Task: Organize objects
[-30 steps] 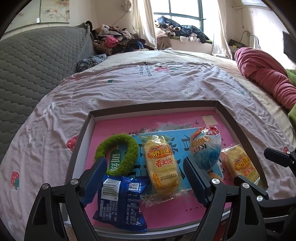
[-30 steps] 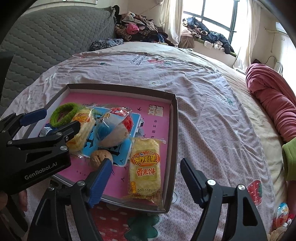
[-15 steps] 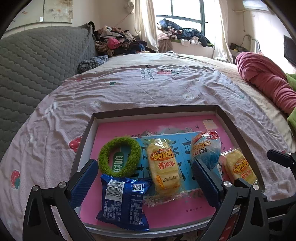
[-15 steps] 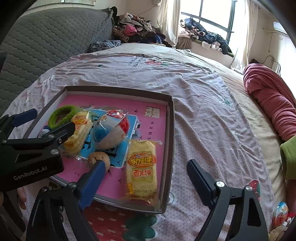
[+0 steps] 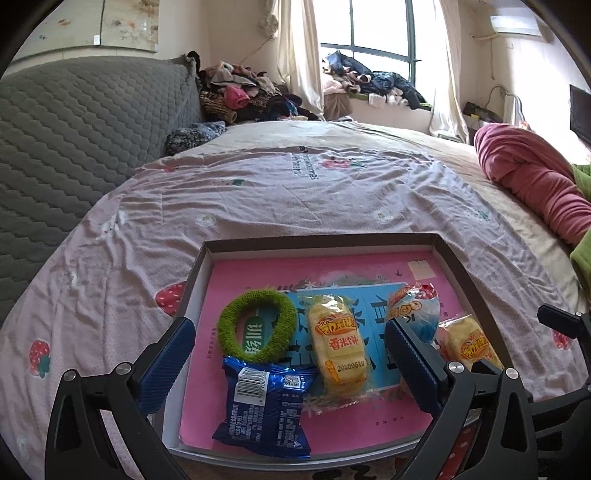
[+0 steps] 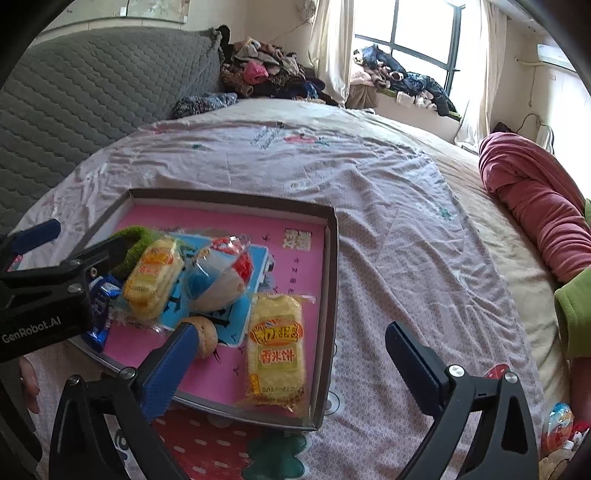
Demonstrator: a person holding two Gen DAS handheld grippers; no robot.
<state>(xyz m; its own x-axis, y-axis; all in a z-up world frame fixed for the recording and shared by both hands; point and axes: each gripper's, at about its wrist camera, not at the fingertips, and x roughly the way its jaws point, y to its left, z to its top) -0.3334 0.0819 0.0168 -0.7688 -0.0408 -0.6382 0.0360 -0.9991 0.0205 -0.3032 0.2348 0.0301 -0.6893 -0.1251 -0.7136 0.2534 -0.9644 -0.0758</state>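
Right, nearest first, all placed against the shallow box lid.
Left gripper (image 5: pixel 290 360): hangs over the lid's near left part, jaws spread wide and just been opening, gripping nothing; the blue packet and one yellow cracker pack lie below the gap, untouched.
Right gripper (image 6: pixel 290 354): over the lid's near right corner, jaws released and just been opening wider; the second yellow pack lies under the gap, no pad pressing it.
Box lid (image 5: pixel 458 266): dark-walled, pink-floored, flat on the bedsheet (image 5: pixel 258 199).
Blue packet (image 5: pixel 264 408): at the lid's near left edge, barcode up.
Green ring (image 5: pixel 256 325): just behind the blue packet, touching its top edge.
Yellow cracker pack (image 5: pixel 338 349): mid-lid, just right of the ring.
Second yellow pack (image 6: pixel 275 349): along the lid's right wall.
Brown round thing (image 6: pixel 205 336): beside the second pack, partly behind the right gripper's left finger.
Cone-shaped snack bag (image 5: pixel 415 308): between the two yellow packs, toward the far side.
Pink blanket (image 5: pixel 532 181): well right of the lid.
Grey quilted headboard (image 5: pixel 74 125): far left of the lid.
Clothes heap (image 5: pixel 243 92): well beyond the lid, by the window (image 5: pixel 380 33).
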